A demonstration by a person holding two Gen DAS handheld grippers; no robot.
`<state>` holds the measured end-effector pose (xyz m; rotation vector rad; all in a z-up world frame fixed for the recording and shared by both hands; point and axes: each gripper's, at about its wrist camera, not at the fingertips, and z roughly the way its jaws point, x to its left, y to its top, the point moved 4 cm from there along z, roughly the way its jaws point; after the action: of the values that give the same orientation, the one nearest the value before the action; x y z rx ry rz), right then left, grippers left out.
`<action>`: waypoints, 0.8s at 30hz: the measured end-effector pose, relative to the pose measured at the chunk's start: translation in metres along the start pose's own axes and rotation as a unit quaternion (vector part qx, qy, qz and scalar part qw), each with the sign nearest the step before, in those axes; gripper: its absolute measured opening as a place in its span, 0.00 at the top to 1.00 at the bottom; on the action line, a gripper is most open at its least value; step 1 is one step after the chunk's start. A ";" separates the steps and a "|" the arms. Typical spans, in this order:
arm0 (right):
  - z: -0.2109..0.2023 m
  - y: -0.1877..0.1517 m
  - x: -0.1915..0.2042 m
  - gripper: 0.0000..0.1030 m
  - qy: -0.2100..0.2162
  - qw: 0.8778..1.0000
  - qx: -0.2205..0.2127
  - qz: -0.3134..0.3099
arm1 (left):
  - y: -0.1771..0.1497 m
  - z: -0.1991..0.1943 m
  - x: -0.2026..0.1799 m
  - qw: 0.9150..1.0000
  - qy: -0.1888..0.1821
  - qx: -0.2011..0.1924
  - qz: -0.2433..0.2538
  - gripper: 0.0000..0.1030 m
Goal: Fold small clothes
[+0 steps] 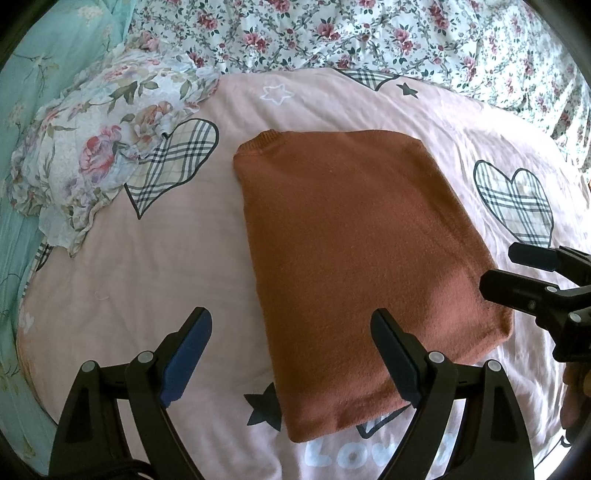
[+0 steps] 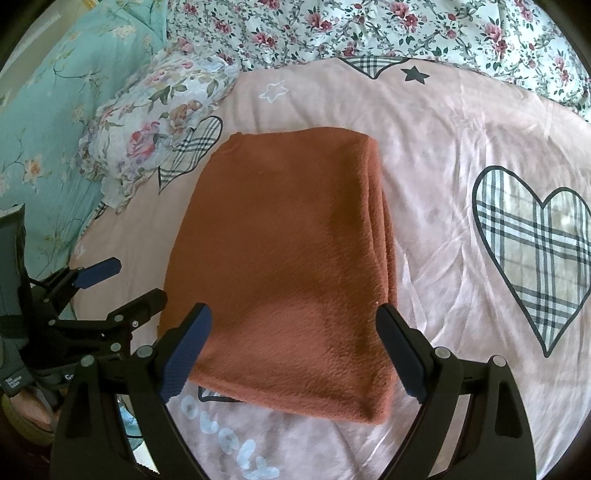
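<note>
A rust-brown knitted garment (image 1: 354,254) lies folded into a neat rectangle on the pink sheet (image 1: 140,280); it also shows in the right wrist view (image 2: 288,266). My left gripper (image 1: 291,332) is open and empty, hovering over the garment's near left edge. My right gripper (image 2: 293,328) is open and empty, over the garment's near edge. The right gripper also shows at the right of the left wrist view (image 1: 506,273), and the left gripper at the left of the right wrist view (image 2: 129,280).
The pink sheet (image 2: 443,155) carries plaid hearts and stars. A floral pillow (image 1: 103,147) lies at the left. A floral quilt (image 1: 369,33) runs along the back. Teal bedding (image 2: 55,110) is at the far left.
</note>
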<state>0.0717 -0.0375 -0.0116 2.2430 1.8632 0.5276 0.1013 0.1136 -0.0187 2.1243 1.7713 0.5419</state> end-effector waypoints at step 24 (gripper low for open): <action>0.009 0.018 -0.012 0.12 -0.006 1.000 -0.009 0.001 | 0.011 0.014 0.017 1.000 0.002 0.003 -0.027 0.14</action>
<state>0.0897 -0.0525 -0.0150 2.2328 1.8432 0.5290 0.1204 0.1283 -0.0244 2.0756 1.8280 0.5264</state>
